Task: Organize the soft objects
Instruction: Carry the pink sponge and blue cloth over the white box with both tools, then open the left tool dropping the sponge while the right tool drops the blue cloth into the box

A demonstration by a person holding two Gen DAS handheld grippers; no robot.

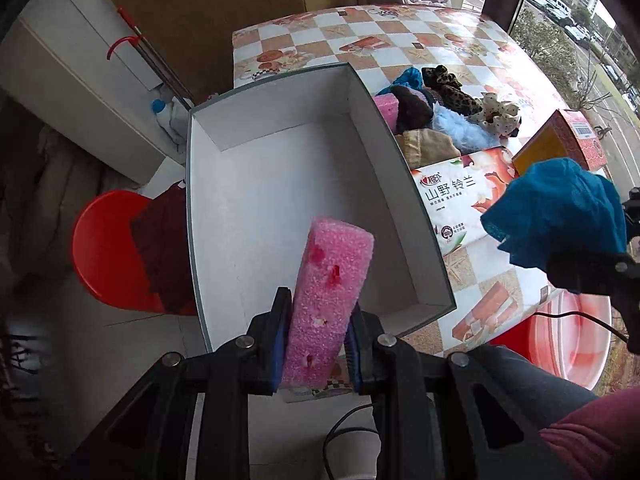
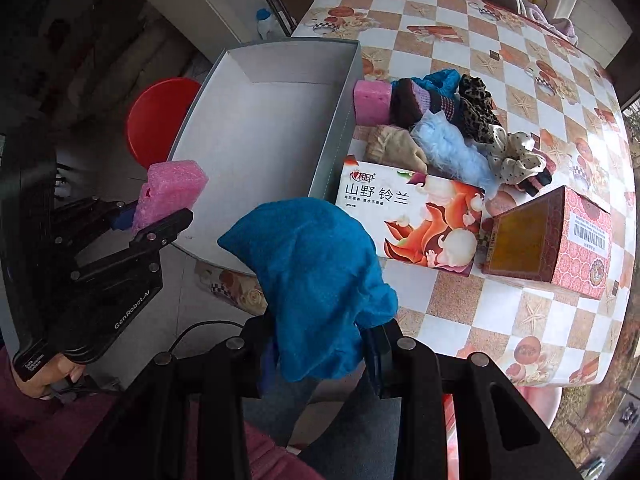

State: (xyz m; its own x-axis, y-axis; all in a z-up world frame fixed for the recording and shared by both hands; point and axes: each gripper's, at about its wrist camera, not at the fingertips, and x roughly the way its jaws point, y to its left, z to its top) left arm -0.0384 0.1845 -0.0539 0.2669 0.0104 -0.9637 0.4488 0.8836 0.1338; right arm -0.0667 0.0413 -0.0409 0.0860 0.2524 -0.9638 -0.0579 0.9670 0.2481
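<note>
My left gripper (image 1: pixel 318 344) is shut on a pink foam sponge (image 1: pixel 330 304) and holds it above the near end of an open white box (image 1: pixel 280 184); the sponge also shows in the right wrist view (image 2: pixel 170 194). My right gripper (image 2: pixel 316 354) is shut on a blue cloth (image 2: pixel 316 280), held above the table's near edge right of the box (image 2: pixel 256 136); the cloth also shows in the left wrist view (image 1: pixel 560 216). A pile of soft things lies beside the box: a second pink sponge (image 2: pixel 372 102), beige cloth (image 2: pixel 394 150), light blue fluff (image 2: pixel 452 150), leopard scrunchie (image 2: pixel 478 114).
A tissue pack (image 2: pixel 416 220) and a red patterned carton (image 2: pixel 556 248) lie on the checkered table (image 2: pixel 460 308). A red stool (image 2: pixel 156 120) stands on the floor left of the box. A cable hangs below the grippers.
</note>
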